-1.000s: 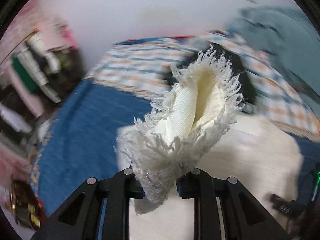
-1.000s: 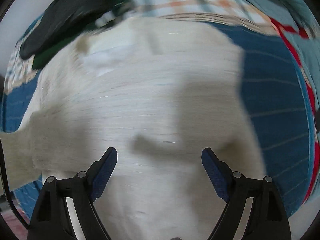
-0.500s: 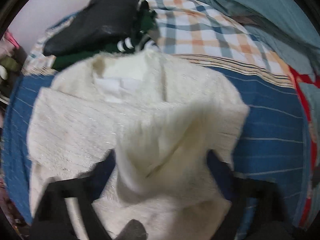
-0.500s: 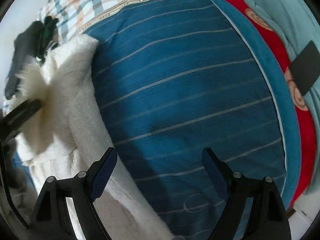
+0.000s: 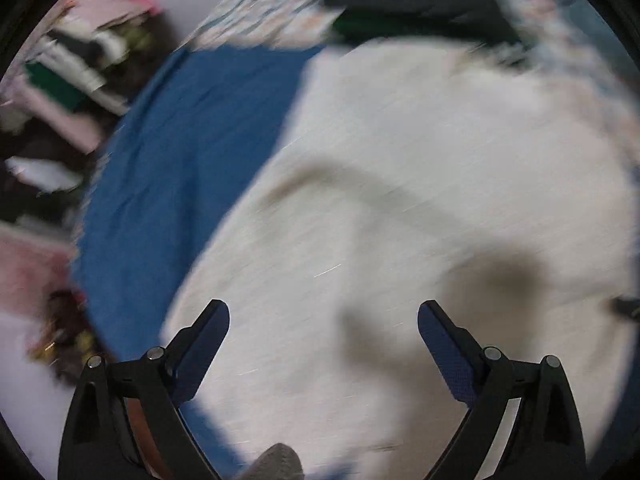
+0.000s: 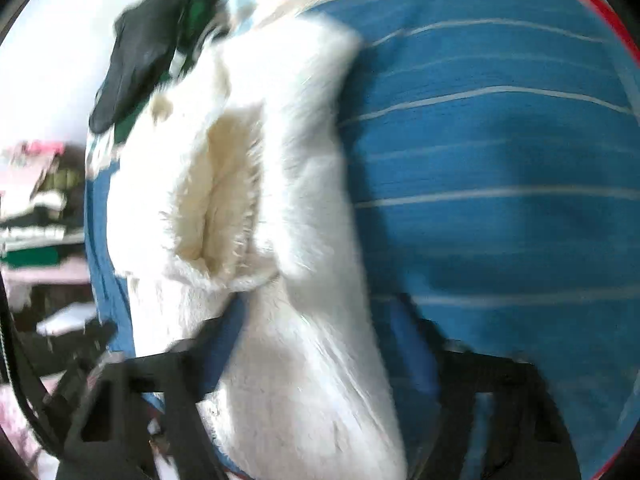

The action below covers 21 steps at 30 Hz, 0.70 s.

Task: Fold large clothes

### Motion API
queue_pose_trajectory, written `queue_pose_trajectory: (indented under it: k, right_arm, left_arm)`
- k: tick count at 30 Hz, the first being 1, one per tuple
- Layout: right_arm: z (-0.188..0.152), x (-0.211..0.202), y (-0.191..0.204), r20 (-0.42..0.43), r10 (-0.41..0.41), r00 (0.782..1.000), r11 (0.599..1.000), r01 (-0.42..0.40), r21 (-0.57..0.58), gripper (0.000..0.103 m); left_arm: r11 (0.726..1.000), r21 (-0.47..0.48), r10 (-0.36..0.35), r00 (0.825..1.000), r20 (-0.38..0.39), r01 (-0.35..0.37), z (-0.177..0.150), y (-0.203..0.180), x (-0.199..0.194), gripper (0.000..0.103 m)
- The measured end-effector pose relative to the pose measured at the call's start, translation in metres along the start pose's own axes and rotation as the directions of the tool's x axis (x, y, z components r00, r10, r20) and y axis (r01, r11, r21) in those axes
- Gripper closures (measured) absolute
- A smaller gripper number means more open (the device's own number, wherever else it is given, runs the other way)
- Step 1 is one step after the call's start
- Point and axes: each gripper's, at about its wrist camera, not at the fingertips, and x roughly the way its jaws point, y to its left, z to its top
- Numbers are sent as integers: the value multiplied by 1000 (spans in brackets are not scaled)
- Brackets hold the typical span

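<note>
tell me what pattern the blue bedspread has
Thin pale stripes on the blue bedspread, clearest in the right wrist view.

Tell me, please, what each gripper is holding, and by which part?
The left gripper is open, holding nothing. The right gripper straddles the white fuzzy garment, but blur hides whether it grips.

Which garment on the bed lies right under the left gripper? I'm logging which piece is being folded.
The fluffy white sweater, spread on the blue bedspread beneath the open left gripper; the black garment lies beyond it.
</note>
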Motion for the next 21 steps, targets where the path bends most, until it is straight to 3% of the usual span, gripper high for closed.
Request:
queue_pose_trajectory:
  k: [1,2,4,6,9,11,13,16,19,21]
  right_arm:
    - [2,13,3,-29,-20,999,1000,20,-18,80]
    - [5,25,4,-53,-47,997,998,46,-31,88]
    - [10,24,-5,5,-131,991,991,131,-7,94]
    - [13,12,-36,56,-166,985,982,160,96,94]
    - [8,18,-55,14,-204,979,971,200,130,93]
    - [1,11,-40,-7,-268,963,957,267,110,71]
    - [-10,-3,-28,0,-301,954,946,298,126,64]
    - [-38,-27,2,29,-235,971,961,228,154,62]
    - [-63,-7,50,-54,-75,996,988,82,134,62]
    - [-79,26,85,-135,-22,991,995,36,97,62]
  left_arm:
    - [999,-13,32,999,-37,-32,-8,14,13,7]
    - [997,-34,65,996,-68,-67,-17,30,24,7]
    - [992,-69,100,990,-99,-107,-31,54,36,7]
    - [987,-90,123,985,-121,-134,-41,69,44,7]
    - [983,-129,109,979,-172,-132,-55,86,52,7]
    - [982,-149,85,979,-188,-114,-62,93,52,7]
    - [983,-150,78,981,-180,-106,-61,96,49,7]
    - [986,-130,81,982,-168,-103,-60,92,49,7]
    - [990,-107,75,985,-152,-92,-57,92,55,7]
    - [994,-81,65,988,-141,-77,-57,88,63,7]
